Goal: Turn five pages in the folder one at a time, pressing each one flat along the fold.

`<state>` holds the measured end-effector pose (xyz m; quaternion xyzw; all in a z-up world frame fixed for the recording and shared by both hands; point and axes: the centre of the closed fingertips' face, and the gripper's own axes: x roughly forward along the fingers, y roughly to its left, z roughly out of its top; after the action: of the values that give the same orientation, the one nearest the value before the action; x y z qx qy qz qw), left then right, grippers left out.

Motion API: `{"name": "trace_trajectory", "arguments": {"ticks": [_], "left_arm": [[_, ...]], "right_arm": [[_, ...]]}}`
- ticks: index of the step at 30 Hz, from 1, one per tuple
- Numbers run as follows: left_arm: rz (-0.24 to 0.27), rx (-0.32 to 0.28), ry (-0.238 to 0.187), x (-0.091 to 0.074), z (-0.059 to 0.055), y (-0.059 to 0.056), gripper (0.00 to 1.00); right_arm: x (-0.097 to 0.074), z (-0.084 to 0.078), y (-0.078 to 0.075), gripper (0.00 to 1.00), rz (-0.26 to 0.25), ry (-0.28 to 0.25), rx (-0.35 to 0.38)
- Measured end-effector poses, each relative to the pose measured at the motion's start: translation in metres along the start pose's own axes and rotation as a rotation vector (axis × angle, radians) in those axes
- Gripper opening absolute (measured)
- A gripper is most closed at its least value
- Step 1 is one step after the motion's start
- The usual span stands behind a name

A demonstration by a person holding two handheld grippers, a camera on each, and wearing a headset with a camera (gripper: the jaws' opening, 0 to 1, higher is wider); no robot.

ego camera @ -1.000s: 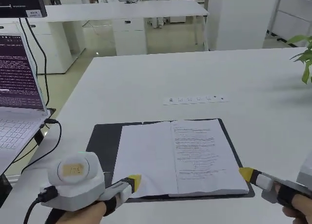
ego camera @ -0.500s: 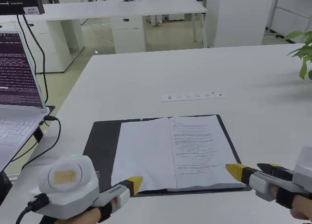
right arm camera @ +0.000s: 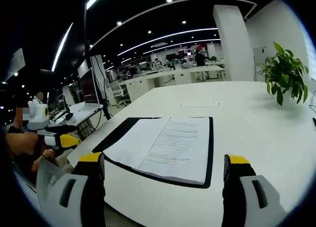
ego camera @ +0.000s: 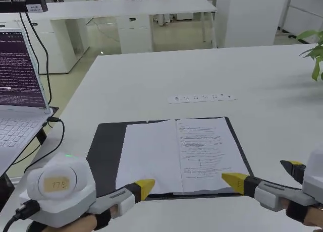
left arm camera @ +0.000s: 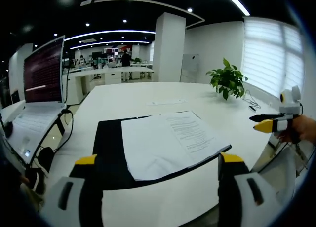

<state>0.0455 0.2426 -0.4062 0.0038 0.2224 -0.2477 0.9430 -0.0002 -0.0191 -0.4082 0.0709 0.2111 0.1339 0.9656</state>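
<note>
Both gape empty — left hand-held gripper [left arm camera: 158, 159], right hand-held gripper [right arm camera: 164, 158] — near the folder [ego camera: 103, 151], print unreadable.

Left of the white tabletop [ego camera: 151, 75] stands an open laptop [ego camera: 17, 85], purple terminal text on its screen, black cables [ego camera: 53, 141] hanging beside it. A socket strip [ego camera: 202, 97] lies mid-tabletop; a leafy green plant [ego camera: 317, 53] stands far right.

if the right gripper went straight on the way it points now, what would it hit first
Probably the open folder: the right gripper, jaws open, faces its near edge and the printed page. Its height above the white table is unclear, so it might skim over the page instead.
</note>
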Motion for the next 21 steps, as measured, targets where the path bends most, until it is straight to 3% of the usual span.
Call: {"name": "trace_trajectory", "arguments": {"ticks": [7, 14, 21], "left_arm": [[0.005, -0.001, -0.003, -0.004, 0.004, 0.002, 0.99], [0.013, 0.021, -0.022, -0.005, 0.013, 0.002, 0.99], [-0.018, 0.040, 0.005, 0.012, 0.010, -0.012, 0.98]], "right_arm": [[-0.001, 0.007, 0.001, 1.00, 0.012, -0.016, -0.019], [-0.002, 0.009, -0.007, 1.00, 0.001, -0.019, -0.019], [-0.004, 0.001, -0.017, 0.99, -0.015, -0.007, -0.005]]}}
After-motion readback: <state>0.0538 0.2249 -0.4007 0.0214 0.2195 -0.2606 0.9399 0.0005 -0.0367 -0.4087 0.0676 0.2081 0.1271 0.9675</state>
